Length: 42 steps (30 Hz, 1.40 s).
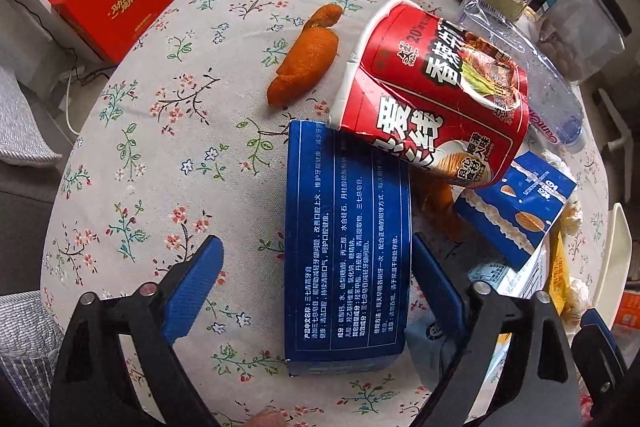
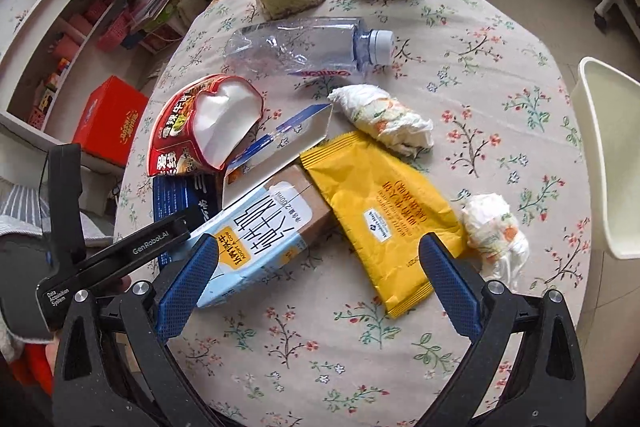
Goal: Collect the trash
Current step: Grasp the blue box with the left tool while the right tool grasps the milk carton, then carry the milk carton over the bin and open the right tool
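Left tongs [image 1: 316,279] stand wide around a long dark-blue cardboard box [image 1: 347,243] on the flowery table [image 1: 160,131]. Right tongs [image 2: 320,267] stand wide over a yellow foil wrapper [image 2: 380,211].

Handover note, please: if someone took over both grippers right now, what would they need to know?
Left gripper: jaws open around the blue box, not yet pressing.
Right gripper: jaws open, empty, above the milk carton and yellow wrapper.
On the table: noodle cup, bottle, two tissue wads, orange peel.
Done: nothing collected yet.
Left: all of it.
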Each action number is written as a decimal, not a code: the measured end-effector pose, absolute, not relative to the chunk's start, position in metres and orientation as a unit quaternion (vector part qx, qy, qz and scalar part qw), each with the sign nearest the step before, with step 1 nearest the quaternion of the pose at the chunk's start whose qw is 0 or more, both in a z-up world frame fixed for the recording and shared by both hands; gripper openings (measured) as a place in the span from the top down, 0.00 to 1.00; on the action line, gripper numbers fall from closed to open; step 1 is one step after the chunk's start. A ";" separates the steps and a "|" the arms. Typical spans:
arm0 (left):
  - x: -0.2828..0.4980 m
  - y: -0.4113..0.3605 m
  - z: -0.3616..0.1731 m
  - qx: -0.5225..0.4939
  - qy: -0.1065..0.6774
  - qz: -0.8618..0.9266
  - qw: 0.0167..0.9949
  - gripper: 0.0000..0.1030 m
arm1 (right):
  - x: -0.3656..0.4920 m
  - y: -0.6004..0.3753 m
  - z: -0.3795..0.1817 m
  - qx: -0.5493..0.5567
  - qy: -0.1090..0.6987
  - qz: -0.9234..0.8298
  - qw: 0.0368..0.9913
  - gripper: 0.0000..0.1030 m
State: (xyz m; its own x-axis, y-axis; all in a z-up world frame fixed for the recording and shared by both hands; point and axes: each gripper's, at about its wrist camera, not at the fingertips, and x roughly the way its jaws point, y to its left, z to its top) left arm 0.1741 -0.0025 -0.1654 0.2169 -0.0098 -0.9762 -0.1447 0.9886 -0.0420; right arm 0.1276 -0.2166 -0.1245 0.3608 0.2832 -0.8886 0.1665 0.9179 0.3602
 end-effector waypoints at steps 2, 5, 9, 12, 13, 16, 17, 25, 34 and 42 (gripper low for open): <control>0.172 0.000 -0.167 -0.070 0.634 0.030 0.769 0.46 | 0.128 -0.208 -0.129 0.205 0.567 0.030 0.797 0.07; 0.164 0.008 -0.157 -0.082 0.625 0.021 0.776 0.46 | 0.130 -0.202 -0.133 0.217 0.571 0.018 0.791 0.07; 0.149 0.022 -0.123 -0.071 0.583 0.033 0.809 0.46 | 0.135 -0.200 -0.142 0.225 0.576 -0.007 0.786 0.07; 0.140 0.033 -0.094 -0.066 0.538 0.039 0.839 0.46 | 0.139 -0.192 -0.148 0.224 0.582 -0.019 0.782 0.07; 0.139 0.037 -0.087 -0.066 0.528 0.038 0.846 0.46 | 0.141 -0.187 -0.150 0.227 0.585 -0.019 0.778 0.07; 0.137 0.043 -0.074 -0.068 0.509 0.033 0.858 0.46 | 0.143 -0.171 -0.154 0.226 0.591 -0.017 0.775 0.07; 0.137 0.042 -0.072 -0.070 0.507 0.030 0.859 0.46 | 0.145 -0.165 -0.157 0.222 0.592 -0.019 0.775 0.07; 0.140 0.043 -0.072 -0.071 0.512 0.006 0.856 0.46 | 0.149 -0.136 -0.173 0.150 0.598 -0.019 0.787 0.27; 0.137 0.046 -0.063 -0.069 0.493 0.006 0.867 0.46 | 0.134 -0.137 -0.146 0.112 0.588 0.051 0.799 0.50; 0.138 0.036 -0.057 -0.058 0.478 0.004 0.877 0.46 | 0.126 -0.158 -0.097 0.125 0.533 0.071 0.834 0.50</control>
